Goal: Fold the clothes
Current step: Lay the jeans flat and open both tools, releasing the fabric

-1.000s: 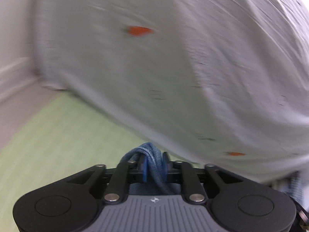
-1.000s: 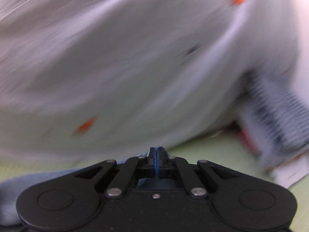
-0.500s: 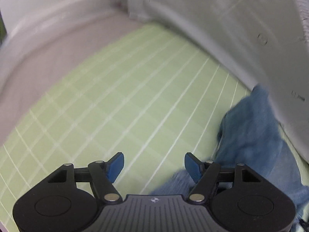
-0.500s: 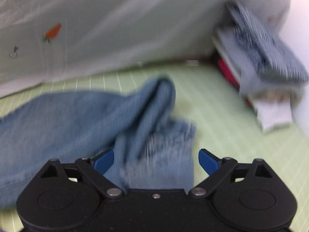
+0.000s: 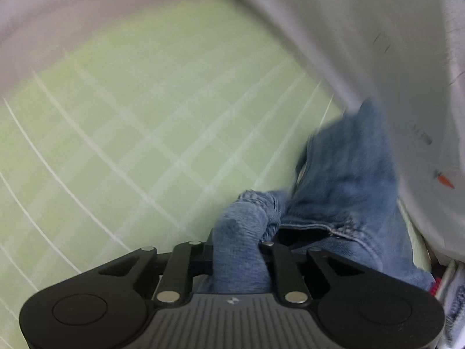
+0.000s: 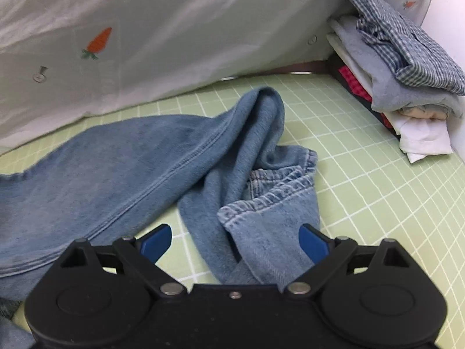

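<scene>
Blue jeans (image 6: 116, 160) lie crumpled on a green gridded mat (image 6: 363, 174). One leg is spread to the left and a hemmed end is bunched near the front. My right gripper (image 6: 235, 241) is open just above that hemmed end. The denim lies between its blue pads (image 6: 155, 240) without touching them. In the left wrist view a bunched fold of the jeans (image 5: 348, 174) rises between the jaws of my left gripper (image 5: 237, 247). Those jaws are closing tight on the fold, and the fabric hides the pads.
A white sheet with small carrot prints (image 6: 145, 29) hangs along the back of the mat and fills the upper right of the left wrist view (image 5: 392, 43). A stack of folded clothes (image 6: 407, 67), checked shirt on top, sits at the mat's right back corner.
A second ago both grippers were shut and raised before the white sheet, the left holding denim. Both then opened low over the mat. Now the left has closed on a denim fold; the right stays open.
</scene>
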The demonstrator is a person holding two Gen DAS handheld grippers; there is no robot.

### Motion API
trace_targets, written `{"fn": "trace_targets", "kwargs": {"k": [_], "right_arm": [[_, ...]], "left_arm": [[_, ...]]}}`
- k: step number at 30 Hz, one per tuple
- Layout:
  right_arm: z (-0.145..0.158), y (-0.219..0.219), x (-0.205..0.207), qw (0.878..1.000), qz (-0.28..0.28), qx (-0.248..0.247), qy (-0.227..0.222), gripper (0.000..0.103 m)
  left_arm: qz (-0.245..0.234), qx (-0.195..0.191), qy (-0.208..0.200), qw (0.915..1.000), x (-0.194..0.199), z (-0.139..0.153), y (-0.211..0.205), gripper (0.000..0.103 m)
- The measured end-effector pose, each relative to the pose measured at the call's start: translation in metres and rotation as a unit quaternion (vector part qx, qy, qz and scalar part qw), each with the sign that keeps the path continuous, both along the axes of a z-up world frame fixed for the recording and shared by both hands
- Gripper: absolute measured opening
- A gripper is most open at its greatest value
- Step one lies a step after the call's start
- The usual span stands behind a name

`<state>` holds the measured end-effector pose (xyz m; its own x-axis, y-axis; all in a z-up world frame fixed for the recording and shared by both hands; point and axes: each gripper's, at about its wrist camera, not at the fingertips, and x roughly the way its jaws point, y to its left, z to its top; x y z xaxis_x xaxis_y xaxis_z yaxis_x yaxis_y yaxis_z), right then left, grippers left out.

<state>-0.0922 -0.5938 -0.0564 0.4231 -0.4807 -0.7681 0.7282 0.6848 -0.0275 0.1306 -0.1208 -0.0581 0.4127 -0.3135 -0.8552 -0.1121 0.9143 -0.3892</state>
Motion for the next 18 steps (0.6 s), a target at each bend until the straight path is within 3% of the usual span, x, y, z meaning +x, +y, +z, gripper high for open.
{"fn": "trace_targets", "kwargs": {"k": [2, 4, 6, 8, 9, 11, 13, 15, 18], "right_arm": [[0.003, 0.007, -0.009, 1.000, 0.001, -0.001, -0.004, 0.095], [0.007, 0.015, -0.017, 1.000, 0.001, -0.001, -0.008, 0.095], [0.006, 0.023, -0.026, 1.000, -0.001, 0.002, -0.007, 0.095], [0.002, 0.030, -0.033, 1.000, -0.001, 0.007, -0.003, 0.096], [-0.001, 0.033, -0.037, 1.000, -0.001, 0.010, 0.000, 0.096], [-0.004, 0.036, -0.041, 1.000, -0.005, 0.014, 0.002, 0.097], [-0.005, 0.035, -0.040, 1.000, -0.007, 0.006, 0.003, 0.098], [-0.005, 0.034, -0.039, 1.000, -0.009, -0.003, 0.003, 0.099], [-0.009, 0.027, -0.025, 0.999, 0.013, -0.039, 0.026, 0.100]], "left_arm": [[0.028, 0.051, -0.067, 0.9961, -0.011, 0.031, 0.019, 0.017], [0.069, 0.098, -0.122, 0.9853, -0.022, 0.058, 0.044, 0.018], [0.093, 0.131, -0.144, 0.9766, -0.030, 0.068, 0.064, 0.019], [0.125, 0.161, -0.140, 0.9690, -0.036, 0.067, 0.076, 0.024], [0.138, 0.166, -0.136, 0.9670, -0.040, 0.066, 0.081, 0.031], [0.152, 0.137, -0.118, 0.9715, -0.051, 0.061, 0.088, 0.049], [0.160, 0.110, -0.124, 0.9732, -0.062, 0.060, 0.087, 0.078], [0.153, 0.094, -0.137, 0.9741, -0.067, 0.061, 0.080, 0.086], [0.130, 0.092, -0.150, 0.9758, -0.068, 0.063, 0.064, 0.087]]}}
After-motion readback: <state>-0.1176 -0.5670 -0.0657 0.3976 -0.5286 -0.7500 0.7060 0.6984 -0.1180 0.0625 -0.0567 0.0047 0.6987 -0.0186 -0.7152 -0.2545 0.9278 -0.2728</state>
